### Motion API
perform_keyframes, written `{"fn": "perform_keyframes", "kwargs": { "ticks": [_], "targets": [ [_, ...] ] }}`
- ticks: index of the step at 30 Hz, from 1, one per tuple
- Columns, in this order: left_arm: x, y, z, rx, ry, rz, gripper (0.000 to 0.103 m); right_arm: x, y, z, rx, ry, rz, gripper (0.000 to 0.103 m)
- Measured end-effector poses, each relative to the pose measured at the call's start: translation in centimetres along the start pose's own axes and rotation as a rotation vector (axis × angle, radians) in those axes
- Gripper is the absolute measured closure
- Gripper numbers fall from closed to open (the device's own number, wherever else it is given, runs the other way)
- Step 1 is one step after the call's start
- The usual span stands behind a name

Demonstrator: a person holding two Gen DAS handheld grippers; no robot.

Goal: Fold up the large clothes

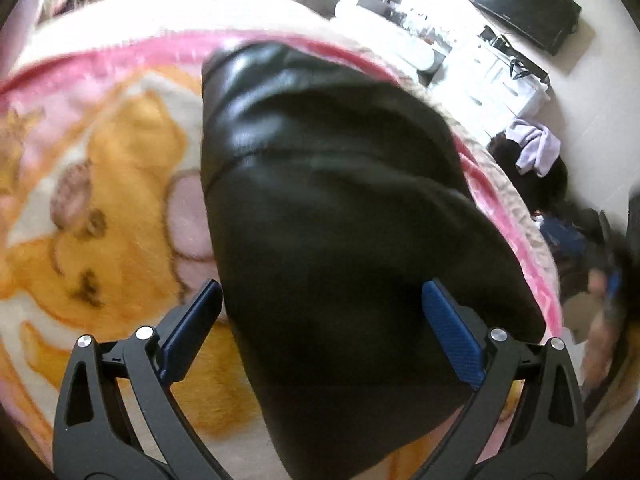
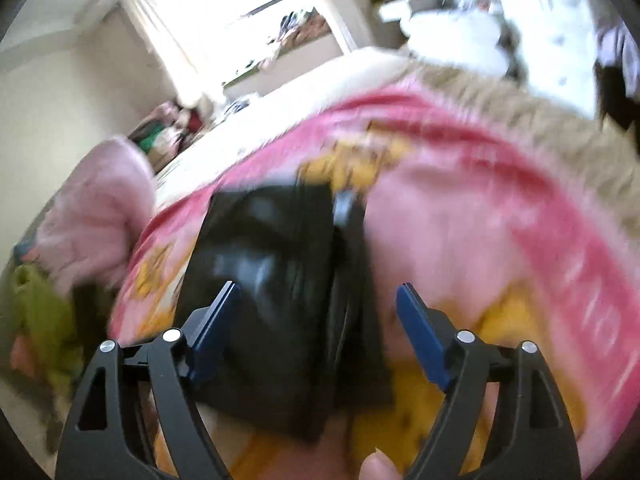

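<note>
A black leather-like garment [image 1: 320, 208] lies folded on a pink and orange cartoon blanket [image 1: 104, 200] on a bed. In the left wrist view it runs from between the fingers away to the far edge. My left gripper [image 1: 322, 300] is open, its blue pads either side of the garment, above it. In the right wrist view, which is blurred, the garment [image 2: 276, 276] lies as a compact dark bundle on the blanket [image 2: 480, 220]. My right gripper [image 2: 318, 304] is open over its near end and holds nothing.
White drawers [image 1: 492, 76] and a black screen [image 1: 524, 4] stand beyond the bed on the right. A pile of clothes [image 1: 532, 152] lies on the floor there. A pink fluffy garment [image 2: 96, 216] and green cloth [image 2: 36, 312] lie left of the bed. A window [image 2: 240, 8] is behind.
</note>
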State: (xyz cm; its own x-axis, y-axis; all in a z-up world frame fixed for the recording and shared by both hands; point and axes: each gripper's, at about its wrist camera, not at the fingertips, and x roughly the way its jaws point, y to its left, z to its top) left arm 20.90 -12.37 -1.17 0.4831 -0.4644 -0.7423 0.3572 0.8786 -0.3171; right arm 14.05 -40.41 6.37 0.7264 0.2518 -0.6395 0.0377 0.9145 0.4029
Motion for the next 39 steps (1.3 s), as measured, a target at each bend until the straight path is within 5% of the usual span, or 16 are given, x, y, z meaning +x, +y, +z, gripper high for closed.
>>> {"fn": "perform_keyframes", "kwargs": {
  "ticks": [5, 6, 7, 9, 12, 15, 24, 34, 39],
  "targets": [
    [-1.3, -2.1, -0.1, 0.070, -0.051, 0.029, 0.010, 7.4, 1.2, 3.3, -0.041, 0.116, -0.083, 0.035],
    [-0.8, -2.7, -0.3, 0.095, -0.039, 0.058, 0.010, 8.6, 1.4, 3.3, -0.042, 0.144, -0.078, 0.056],
    [-0.4, -2.9, -0.4, 0.119, -0.038, 0.086, 0.010, 9.7, 1.6, 3.4, -0.034, 0.172, -0.049, 0.090],
    [0.0, -3.6, -1.1, 0.166, -0.043, 0.151, 0.010, 9.5, 2.3, 4.1, -0.015, 0.146, 0.040, 0.094],
    [0.0, -3.4, -1.4, 0.174, -0.064, 0.143, 0.009, 7.2, 1.7, 5.6, 0.035, 0.040, 0.157, 0.095],
    [0.0, -4.1, -1.4, 0.207, -0.065, 0.110, 0.009, 9.4, 0.6, 5.2, -0.019, 0.066, -0.004, 0.095],
    [0.9, -4.9, -1.5, 0.287, -0.082, 0.113, 0.009, 11.9, -3.1, 2.4, 0.047, 0.077, -0.074, 0.082],
    [-0.1, -3.8, -0.9, 0.187, -0.076, 0.056, 0.009, 6.9, -1.5, 1.4, 0.015, 0.030, -0.090, 0.032],
    [-0.5, -3.2, -0.8, 0.140, -0.080, 0.036, 0.009, 4.4, -1.5, 0.7, 0.053, 0.006, -0.032, 0.021]
  ]
}}
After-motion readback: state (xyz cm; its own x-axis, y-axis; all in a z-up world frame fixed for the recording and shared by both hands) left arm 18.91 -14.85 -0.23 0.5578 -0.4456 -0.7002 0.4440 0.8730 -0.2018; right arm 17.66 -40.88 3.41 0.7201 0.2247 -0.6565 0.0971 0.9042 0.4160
